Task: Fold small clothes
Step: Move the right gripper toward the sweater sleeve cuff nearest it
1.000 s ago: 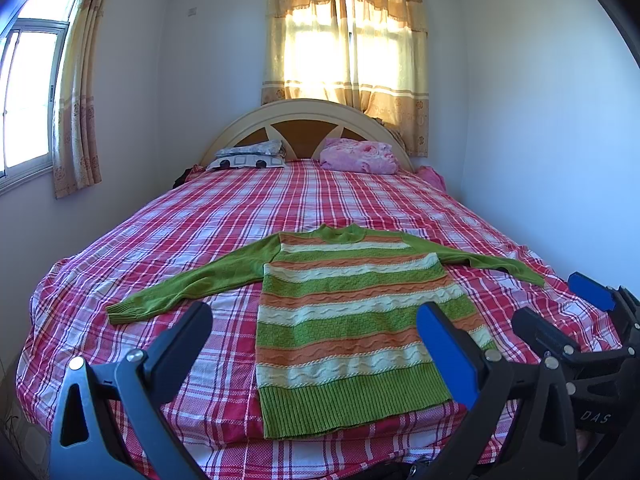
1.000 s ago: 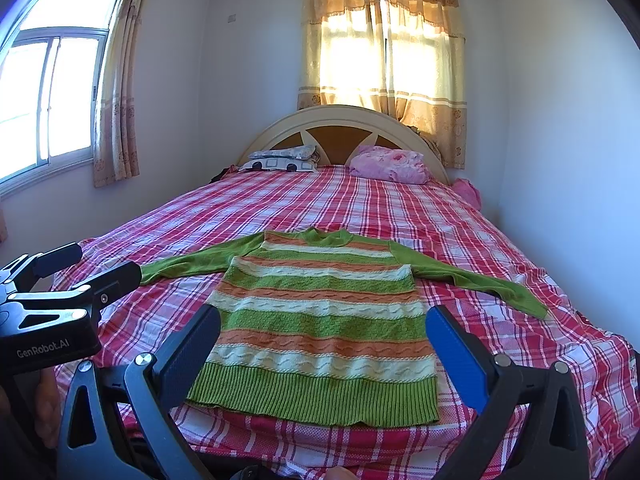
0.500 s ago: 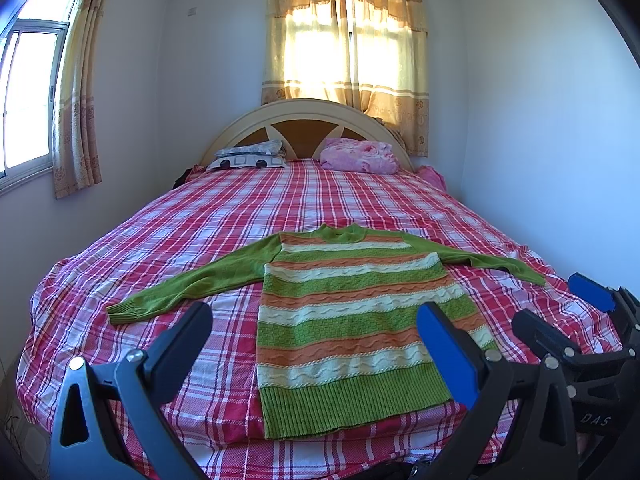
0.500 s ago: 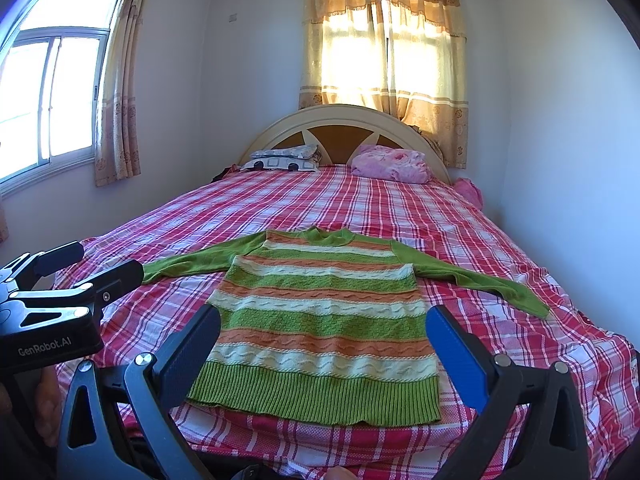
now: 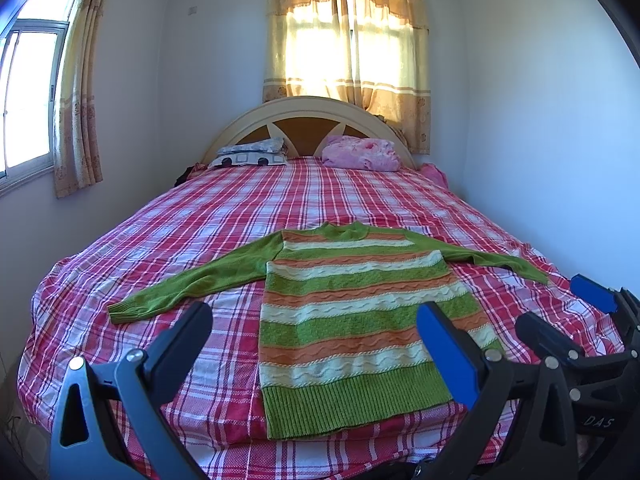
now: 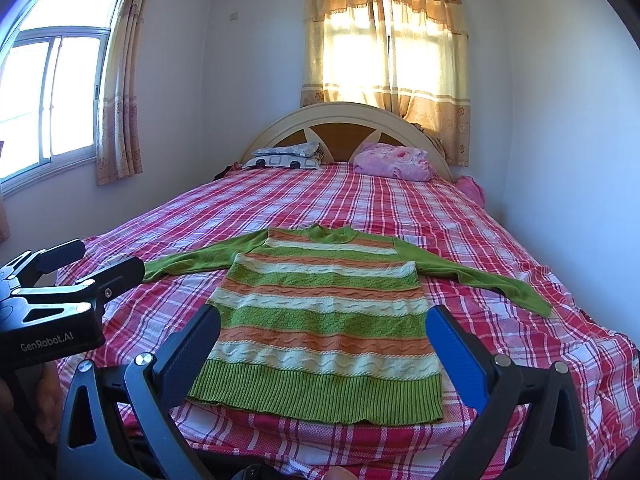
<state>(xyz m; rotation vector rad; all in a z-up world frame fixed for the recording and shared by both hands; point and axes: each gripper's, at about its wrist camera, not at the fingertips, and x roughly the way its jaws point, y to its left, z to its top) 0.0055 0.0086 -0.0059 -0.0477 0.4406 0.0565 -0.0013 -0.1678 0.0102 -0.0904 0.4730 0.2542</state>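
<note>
A green, orange and white striped sweater (image 5: 352,320) lies flat on the red plaid bed (image 5: 224,216), hem toward me and both sleeves spread out. It also shows in the right wrist view (image 6: 324,320). My left gripper (image 5: 316,328) is open and empty, held above the foot of the bed before the hem. My right gripper (image 6: 324,332) is open and empty, also in front of the hem. Each gripper shows at the edge of the other's view: the right gripper (image 5: 568,320) on the right, the left gripper (image 6: 80,264) on the left.
A patterned pillow (image 5: 252,154) and a pink bundle (image 5: 360,154) lie by the curved headboard (image 5: 308,114). White walls flank the bed, with a window (image 6: 48,100) on the left and a curtained window (image 6: 384,52) behind.
</note>
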